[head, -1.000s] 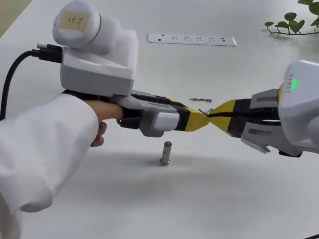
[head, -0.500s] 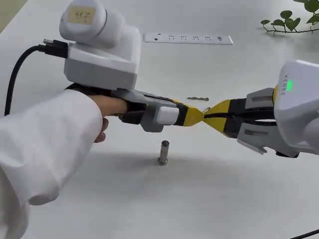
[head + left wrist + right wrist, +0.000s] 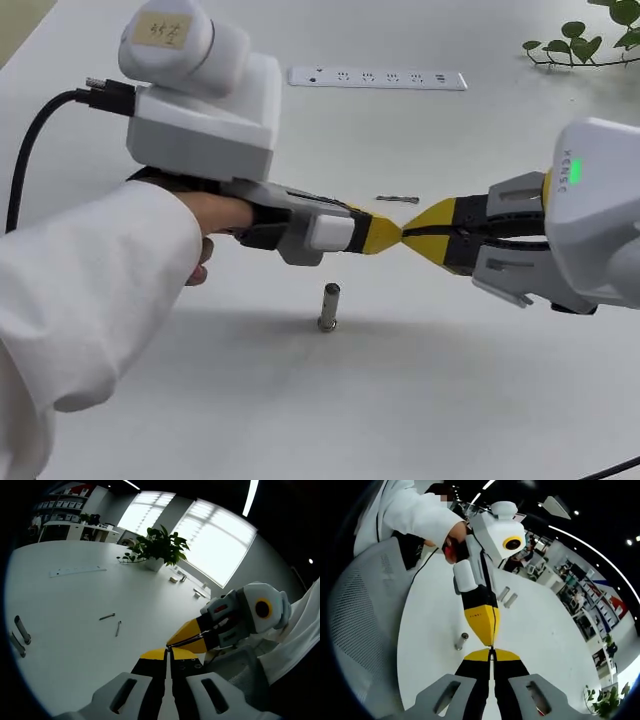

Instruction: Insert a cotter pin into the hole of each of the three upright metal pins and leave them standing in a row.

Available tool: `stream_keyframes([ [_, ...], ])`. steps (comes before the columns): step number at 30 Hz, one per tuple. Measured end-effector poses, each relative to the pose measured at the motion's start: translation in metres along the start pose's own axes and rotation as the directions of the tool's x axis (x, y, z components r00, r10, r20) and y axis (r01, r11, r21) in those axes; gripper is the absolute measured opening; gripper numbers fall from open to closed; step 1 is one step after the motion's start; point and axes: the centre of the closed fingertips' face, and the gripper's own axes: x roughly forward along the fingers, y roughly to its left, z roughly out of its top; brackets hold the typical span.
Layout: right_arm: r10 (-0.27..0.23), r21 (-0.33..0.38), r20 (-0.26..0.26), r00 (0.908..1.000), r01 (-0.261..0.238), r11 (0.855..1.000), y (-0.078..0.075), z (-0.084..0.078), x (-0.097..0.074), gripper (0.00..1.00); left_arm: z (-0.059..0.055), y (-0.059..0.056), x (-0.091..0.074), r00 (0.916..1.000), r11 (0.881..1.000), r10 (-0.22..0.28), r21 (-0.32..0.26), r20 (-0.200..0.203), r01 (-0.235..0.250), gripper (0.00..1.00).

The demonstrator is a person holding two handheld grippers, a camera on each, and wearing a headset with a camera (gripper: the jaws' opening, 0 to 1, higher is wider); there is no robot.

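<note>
Above the white table (image 3: 300, 400), my left gripper (image 3: 395, 235) and right gripper (image 3: 409, 233) meet tip to tip, both shut. A thin cotter pin seems pinched between the two tips, mostly hidden by the yellow jaws. The left gripper view has its own shut tips (image 3: 168, 653) against the right gripper (image 3: 176, 642). The right gripper view has its own tips (image 3: 491, 655) touching the left gripper (image 3: 491, 641). One metal pin (image 3: 329, 306) (image 3: 461, 641) stands upright below the tips. Two more metal pins (image 3: 507, 597) (image 3: 20, 636) rest side by side farther off. Loose cotter pins (image 3: 112, 622) (image 3: 398, 199) lie on the table.
A white power strip (image 3: 377, 78) lies at the far side of the table, and a leafy plant (image 3: 585, 40) is at the far right. A black cable (image 3: 40, 140) trails from the left gripper. A mesh chair (image 3: 365, 630) stands beside the table.
Both grippers have drifted slightly left together, tips still touching. The small bit of metal that stuck up at the junction a second ago is now hidden.
</note>
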Motion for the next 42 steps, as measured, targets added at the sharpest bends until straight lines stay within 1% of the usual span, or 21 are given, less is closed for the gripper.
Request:
stream_keyframes([
  [9, 0.014, -0.010, -0.001, 0.9999, -0.014, 1.000, 0.0010, 0.0007, 0.0016, 0.00, -0.0017, -0.0006, -0.0011, 0.9999, 1.000, 0.011, 0.006, -0.004, -0.010, 0.00],
  [13, 0.023, -0.012, -0.006, 0.9997, -0.023, 1.000, 0.0029, -0.0011, 0.0029, 0.00, -0.0047, -0.0023, -0.0004, 0.9999, 1.000, 0.009, 0.014, -0.014, -0.009, 0.02],
  [19, 0.035, -0.021, 0.000, 0.9994, -0.035, 0.999, 0.0045, 0.0014, 0.0038, 0.00, -0.0039, -0.0021, -0.0019, 0.9999, 1.000, 0.013, 0.000, 0.002, -0.013, 0.02],
  [23, 0.043, -0.033, -0.001, 0.9991, -0.043, 0.999, 0.0069, 0.0017, 0.0064, 0.00, -0.0032, 0.0007, -0.0028, 0.9998, 1.000, 0.018, -0.004, -0.001, -0.018, 0.02],
  [28, 0.039, -0.029, 0.003, 0.9992, -0.039, 0.999, 0.0047, 0.0027, 0.0059, 0.00, -0.0050, 0.0014, -0.0038, 0.9998, 1.000, 0.020, -0.005, -0.008, -0.020, 0.00],
  [33, 0.030, -0.032, -0.002, 0.9995, -0.030, 0.999, 0.0041, 0.0016, 0.0054, 0.00, -0.0029, 0.0023, -0.0037, 0.9998, 1.000, 0.020, -0.012, 0.002, -0.020, 0.00],
  [37, 0.026, -0.027, -0.001, 0.9997, -0.026, 0.999, 0.0043, 0.0013, 0.0046, 0.00, -0.0028, 0.0020, -0.0036, 0.9998, 1.000, 0.018, -0.010, 0.000, -0.018, 0.00],
  [40, 0.027, -0.024, 0.001, 0.9996, -0.027, 0.999, 0.0053, 0.0017, 0.0041, 0.00, -0.0035, 0.0016, -0.0038, 0.9998, 1.000, 0.018, -0.021, -0.008, -0.018, 0.00],
  [42, 0.028, -0.024, 0.003, 0.9996, -0.028, 0.999, 0.0058, 0.0022, 0.0043, 0.00, -0.0036, 0.0014, -0.0045, 0.9997, 1.000, 0.021, -0.008, -0.015, -0.021, 0.00],
])
